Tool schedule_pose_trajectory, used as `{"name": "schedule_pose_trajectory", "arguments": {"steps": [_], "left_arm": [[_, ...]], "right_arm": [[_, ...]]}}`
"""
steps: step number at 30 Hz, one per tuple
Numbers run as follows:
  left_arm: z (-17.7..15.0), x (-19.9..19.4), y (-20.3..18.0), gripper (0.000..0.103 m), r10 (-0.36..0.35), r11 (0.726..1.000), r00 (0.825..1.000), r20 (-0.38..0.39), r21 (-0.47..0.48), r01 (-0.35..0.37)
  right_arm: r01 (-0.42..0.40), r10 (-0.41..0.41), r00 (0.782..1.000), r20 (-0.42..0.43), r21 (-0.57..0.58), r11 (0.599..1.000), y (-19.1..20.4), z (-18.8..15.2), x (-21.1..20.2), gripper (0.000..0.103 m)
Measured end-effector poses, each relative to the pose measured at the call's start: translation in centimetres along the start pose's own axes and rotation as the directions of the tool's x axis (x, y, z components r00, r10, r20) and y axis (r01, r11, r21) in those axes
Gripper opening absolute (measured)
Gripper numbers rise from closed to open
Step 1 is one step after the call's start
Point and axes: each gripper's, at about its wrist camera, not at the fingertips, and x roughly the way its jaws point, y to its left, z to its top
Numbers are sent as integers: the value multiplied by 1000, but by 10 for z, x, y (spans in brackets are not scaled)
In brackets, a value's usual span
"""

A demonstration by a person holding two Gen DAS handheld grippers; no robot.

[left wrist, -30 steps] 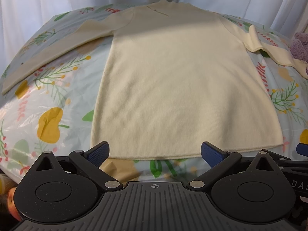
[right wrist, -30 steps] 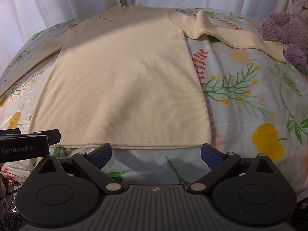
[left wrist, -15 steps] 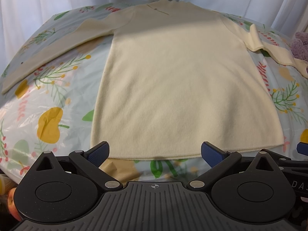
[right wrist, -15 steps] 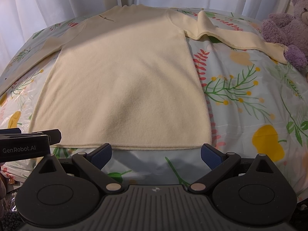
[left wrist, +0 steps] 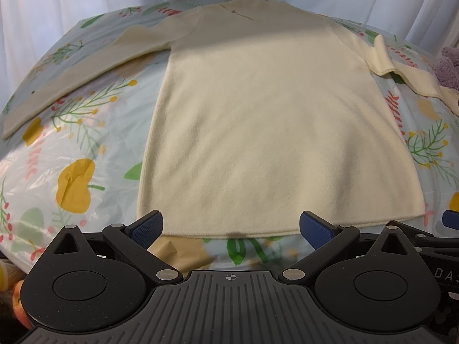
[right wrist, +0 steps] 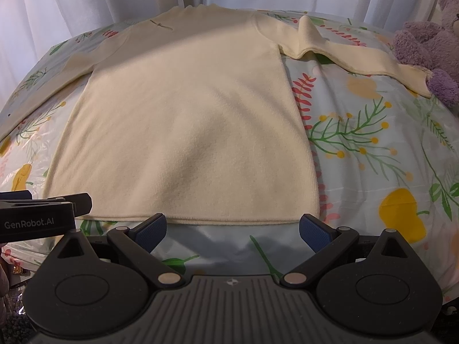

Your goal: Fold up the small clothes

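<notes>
Nothing of note has moved since a second ago: garment, sleeves and both tools keep their places, so folding has not begun.

Item 1, cream sweater (left wrist: 275, 132): lies flat, front down or up I cannot tell, on the floral sheet (left wrist: 71, 172); collar at 12 o'clock, hem at 6 o'clock just ahead of my fingers. Left sleeve (left wrist: 71, 71) stretched out toward 9 o'clock, smooth. Right sleeve (right wrist: 344, 54) runs toward 3 o'clock with one raised kink near the shoulder; its cuff touches the purple plush bear (right wrist: 430, 48).

Item 2, left gripper (left wrist: 231, 228): fingers spread wide, holding nothing, hovering at the hem's left half.

Item 3, right gripper (right wrist: 232, 226): fingers spread wide, holding nothing, at the hem's right half, just short of the edge.

Assessment: laying-out looks complete; the stillness suggests a pause before the first fold. I judge the sleeves should come inward first, and the kinked right sleeve may need smoothing.
</notes>
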Motion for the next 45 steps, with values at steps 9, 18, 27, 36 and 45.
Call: {"name": "schedule_pose_trajectory", "arguments": {"steps": [9, 18, 27, 36, 45], "left_arm": [[-1, 1, 1, 103, 2, 1000, 1000, -11, -2, -2], [-1, 4, 1, 103, 1, 1000, 1000, -24, -4, -1], [2, 8, 1, 103, 3, 1000, 999, -33, 0, -3], [5, 15, 3, 103, 10, 1000, 999, -51, -5, -11], [13, 32, 9, 103, 4, 999, 997, -82, -36, -7]], "right_arm": [[-1, 1, 1000, -2, 0, 1000, 1, -1, 2, 99], [-6, 6, 1000, -7, -3, 1000, 0, -2, 4, 99], [-10, 10, 1000, -18, 5, 1000, -2, 1, 8, 99], [-30, 30, 999, -30, -1, 1000, -2, 4, 15, 99], [-109, 109, 994, -25, 15, 994, -13, 15, 24, 99]]}}
